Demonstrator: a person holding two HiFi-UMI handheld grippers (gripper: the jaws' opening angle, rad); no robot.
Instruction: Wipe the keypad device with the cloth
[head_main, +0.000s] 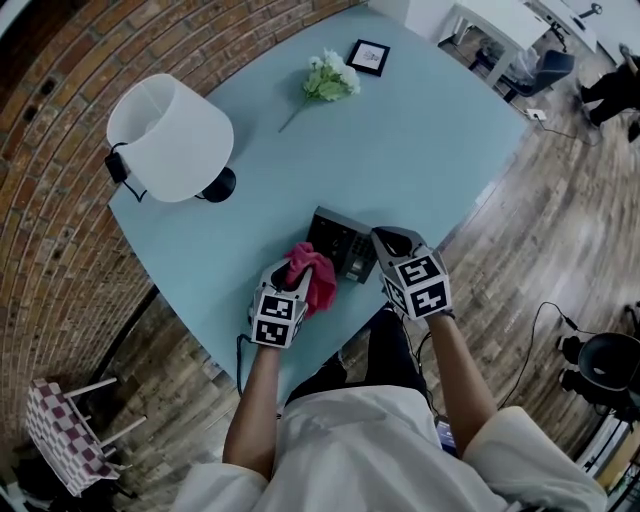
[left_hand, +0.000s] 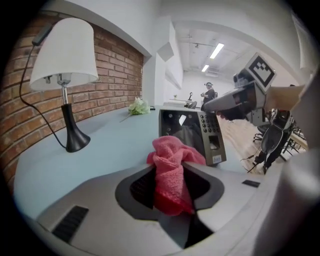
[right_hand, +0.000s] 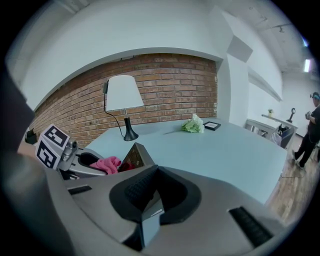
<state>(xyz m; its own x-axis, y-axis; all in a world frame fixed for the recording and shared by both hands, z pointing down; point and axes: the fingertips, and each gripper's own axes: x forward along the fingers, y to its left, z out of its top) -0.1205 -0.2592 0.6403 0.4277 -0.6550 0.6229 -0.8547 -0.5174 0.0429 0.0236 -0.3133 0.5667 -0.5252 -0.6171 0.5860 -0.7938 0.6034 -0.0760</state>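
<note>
Near the front edge of the pale blue desk (head_main: 420, 150), straight before the person, stands the dark rectangular keypad device (head_main: 338, 246). Its face leans back, and its long side runs left to right across the person's front.

The left gripper (left_hand: 176, 170) has its jaws closed on a bunched pink terry cloth (head_main: 314, 276), whose loose head pokes out past the jaw tips. The device lies just beyond those jaws and a little to their right. The left gripper view shows its screen half nearest the cloth and its button block further right. The cloth sits against or just short of the device's left near part; contact cannot be made out.

The right gripper (head_main: 388, 244) has its jaws together on nothing. Its tips are at the device's right far edge, with the device off to their left.

The left gripper is therefore the one placed to wipe. I judge the stroke should push away and rightward along the long side, with the right gripper perhaps steadying the device so it does not slide.
</note>
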